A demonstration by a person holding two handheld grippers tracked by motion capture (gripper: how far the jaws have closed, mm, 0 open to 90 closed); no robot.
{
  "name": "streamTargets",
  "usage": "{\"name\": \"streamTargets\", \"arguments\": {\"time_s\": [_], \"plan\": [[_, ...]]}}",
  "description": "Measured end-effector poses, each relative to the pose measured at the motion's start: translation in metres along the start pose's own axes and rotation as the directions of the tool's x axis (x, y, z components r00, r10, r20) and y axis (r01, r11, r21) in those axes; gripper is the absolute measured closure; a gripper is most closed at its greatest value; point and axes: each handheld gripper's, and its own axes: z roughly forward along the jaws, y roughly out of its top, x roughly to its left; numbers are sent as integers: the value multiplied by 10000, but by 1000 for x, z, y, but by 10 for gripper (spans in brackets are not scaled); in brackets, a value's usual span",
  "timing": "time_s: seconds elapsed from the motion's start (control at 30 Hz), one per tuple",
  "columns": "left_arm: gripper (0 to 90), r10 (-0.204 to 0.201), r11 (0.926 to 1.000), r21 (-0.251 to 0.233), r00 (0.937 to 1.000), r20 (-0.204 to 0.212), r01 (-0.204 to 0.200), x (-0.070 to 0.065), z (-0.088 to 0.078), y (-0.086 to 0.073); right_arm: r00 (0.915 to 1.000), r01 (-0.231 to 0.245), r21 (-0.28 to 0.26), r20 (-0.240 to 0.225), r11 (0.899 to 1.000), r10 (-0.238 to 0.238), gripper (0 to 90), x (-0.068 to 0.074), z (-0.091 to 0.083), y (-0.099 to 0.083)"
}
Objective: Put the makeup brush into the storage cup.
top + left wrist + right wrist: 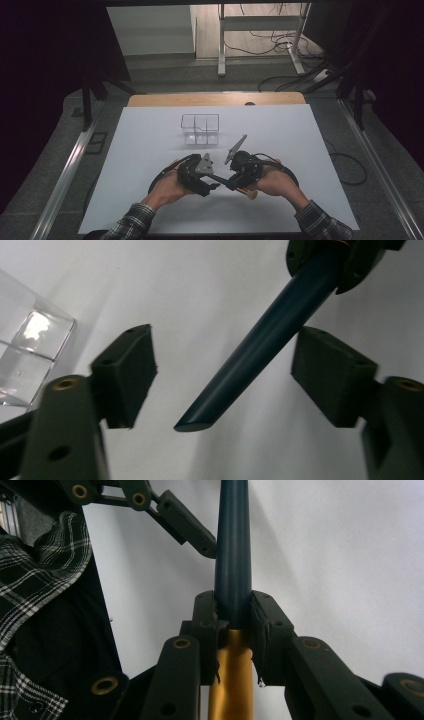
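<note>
right gripper is clamped on a two-tone tool, looks like a pen or brush handle: dark blue shaft forward of the pads, gold section behind them. Pads bite right at the colour joint, probably so the blue part sticks out free for the other hand to take

left gripper has its jaws spread on either side of the blue shaft, no pad contact visible; the rounded blue tip sits between them, nearer the right-hand pad in its own view. My read: lining up to pinch the blue part and pull it off like a cap, or to take over the tool, can't tell which

in the high view both hands meet low-centre over the white table sheet, the two grippers nose to nose and the tool bridging them above the sheet, gold end poking out near the right hand

clear plastic divided organiser box stands further back, well apart from the hands, looks empty; probably where the tool is headed

count: 1 tool, 1 organiser box with about 4 compartments (dividers hard to read), 2 grippers, 2 hands
</note>
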Motion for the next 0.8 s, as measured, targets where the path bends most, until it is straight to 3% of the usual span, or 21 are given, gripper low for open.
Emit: {"name": "streamTargets", "arguments": {"time_s": [0.3,0.43,0.5,0.53,0.57,0.6,0.63,0.67,0.7,0.8], "plan": [[425,591,9983,26,9983,-13,-591,-6,1,0,9999,12,237,-155,9997,-9,739,1,4,0],[590,1169,9928,236,9930,151,-1173,-12,2,0,9998,78,321,-160,9995,-73,736,1,4,0],[666,1626,9850,491,9850,571,-1655,-14,4,0,9997,229,367,-85,9991,-226,718,2,5,0],[726,1814,9814,457,9789,943,-1863,-16,4,-1,9991,403,349,86,9986,-406,679,2,5,0],[786,1760,9825,452,9804,888,-1805,-19,3,1,9981,453,159,399,9988,-459,615,1,4,-1],[787,1665,9838,491,9804,1053,-1723,-18,2,2,9990,296,-73,326,9995,-293,566,-1,3,-1],[788,1501,9869,420,9814,1196,-1560,-17,2,3,9999,169,-278,38,9995,-168,398,-4,3,-1],[788,1381,9891,356,9844,1088,-1427,-14,1,2,9998,155,-438,165,9989,-148,314,-5,3,-1],[788,1162,9919,364,9855,1236,-1216,-11,1,1,9987,276,-554,445,9981,-252,254,-6,3,-2],[788,802,9944,594,9906,1104,-871,-6,0,-2,9949,688,-806,788,9944,-625,144,-7,3,-4]]}}
